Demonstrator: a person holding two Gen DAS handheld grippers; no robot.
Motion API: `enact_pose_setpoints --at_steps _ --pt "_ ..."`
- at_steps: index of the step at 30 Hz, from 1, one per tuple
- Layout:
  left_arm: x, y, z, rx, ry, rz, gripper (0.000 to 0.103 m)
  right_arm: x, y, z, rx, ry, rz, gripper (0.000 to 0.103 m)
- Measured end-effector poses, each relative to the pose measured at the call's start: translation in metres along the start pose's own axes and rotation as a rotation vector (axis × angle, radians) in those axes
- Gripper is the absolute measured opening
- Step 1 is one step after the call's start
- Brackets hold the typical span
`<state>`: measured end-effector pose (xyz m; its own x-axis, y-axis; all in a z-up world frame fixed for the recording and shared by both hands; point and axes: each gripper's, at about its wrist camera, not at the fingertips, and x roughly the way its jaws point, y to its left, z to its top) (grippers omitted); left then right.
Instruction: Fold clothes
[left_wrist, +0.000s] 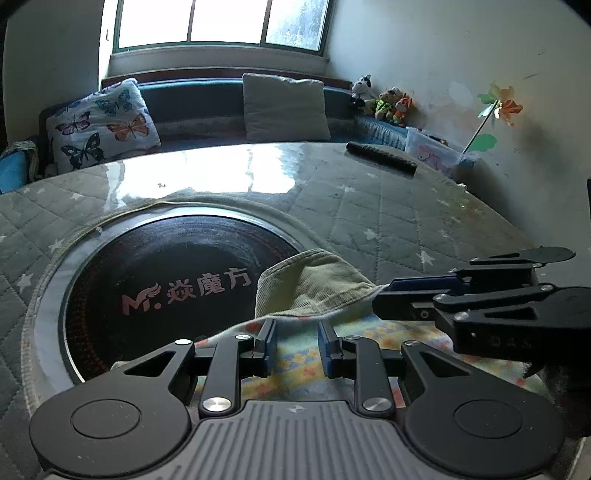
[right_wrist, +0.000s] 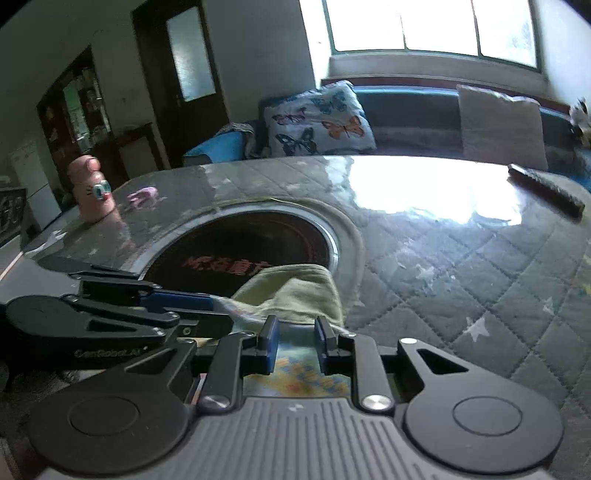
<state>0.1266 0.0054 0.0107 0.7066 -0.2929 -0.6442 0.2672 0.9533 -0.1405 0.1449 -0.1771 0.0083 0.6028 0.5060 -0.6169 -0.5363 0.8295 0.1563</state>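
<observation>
A small garment, ribbed pale green (left_wrist: 314, 284) on the outside with a colourful print lining (left_wrist: 295, 365), is held up over the table between both grippers. At the bottom of the left wrist view, my left gripper (left_wrist: 297, 343) has the cloth bunched between its blue pads and is shut on it. My right gripper (left_wrist: 382, 295) reaches in from the right and pinches the garment's right edge. In the right wrist view the garment (right_wrist: 295, 291) rises in front of my right gripper (right_wrist: 297, 343), while my left gripper (right_wrist: 221, 306) grips its left edge.
The round table (left_wrist: 388, 221) has a quilted star cover under glass and a black round cooker plate (left_wrist: 166, 266) at its centre. A dark roll (left_wrist: 382, 157) lies at the far edge. A pink figure (right_wrist: 94, 192) stands far left. A bench with cushions (left_wrist: 103, 125) lies beyond.
</observation>
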Motion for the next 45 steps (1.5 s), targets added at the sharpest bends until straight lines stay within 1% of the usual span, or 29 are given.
enact_pose_setpoints --at_steps 6,11,16,17,19,23,25,29,32,39,42,44,45 --pt "-0.021 -0.013 -0.015 0.061 -0.027 -0.020 0.026 -0.014 0.023 -0.012 -0.091 0.009 0.029 0.020" --pt "-0.032 -0.017 -0.034 0.090 -0.020 0.000 0.027 -0.017 0.039 -0.029 -0.143 0.033 0.030 0.021" --pt "-0.047 -0.019 -0.053 0.098 -0.023 0.016 0.033 -0.033 0.058 -0.043 -0.210 0.018 0.039 0.021" --pt "-0.050 -0.020 -0.057 0.096 -0.025 0.020 0.033 -0.036 0.061 -0.045 -0.216 0.016 0.044 0.022" --pt "-0.057 -0.021 -0.064 0.097 -0.034 0.032 0.034 -0.040 0.067 -0.051 -0.232 0.015 0.048 0.027" --pt "-0.068 -0.023 -0.075 0.103 -0.055 0.060 0.035 -0.046 0.081 -0.062 -0.268 0.009 0.050 0.028" --pt "-0.073 -0.023 -0.081 0.100 -0.062 0.073 0.036 -0.049 0.087 -0.066 -0.287 -0.002 0.046 0.031" --pt "-0.078 -0.017 -0.093 0.063 -0.065 0.094 0.036 -0.055 0.095 -0.077 -0.297 -0.017 0.043 0.032" --pt "-0.084 -0.012 -0.098 0.026 -0.075 0.094 0.036 -0.059 0.095 -0.084 -0.298 -0.025 0.048 0.032" --pt "-0.093 -0.011 -0.106 -0.014 -0.082 0.094 0.036 -0.069 0.083 -0.091 -0.241 -0.019 0.070 0.032" --pt "-0.094 -0.011 -0.103 -0.009 -0.078 0.100 0.036 -0.074 0.073 -0.091 -0.186 -0.022 0.074 0.033" --pt "-0.094 -0.008 -0.102 -0.017 -0.078 0.101 0.036 -0.077 0.064 -0.092 -0.137 -0.023 0.073 0.037" --pt "-0.093 -0.006 -0.102 -0.025 -0.077 0.098 0.036 -0.078 0.060 -0.094 -0.116 -0.023 0.069 0.037"
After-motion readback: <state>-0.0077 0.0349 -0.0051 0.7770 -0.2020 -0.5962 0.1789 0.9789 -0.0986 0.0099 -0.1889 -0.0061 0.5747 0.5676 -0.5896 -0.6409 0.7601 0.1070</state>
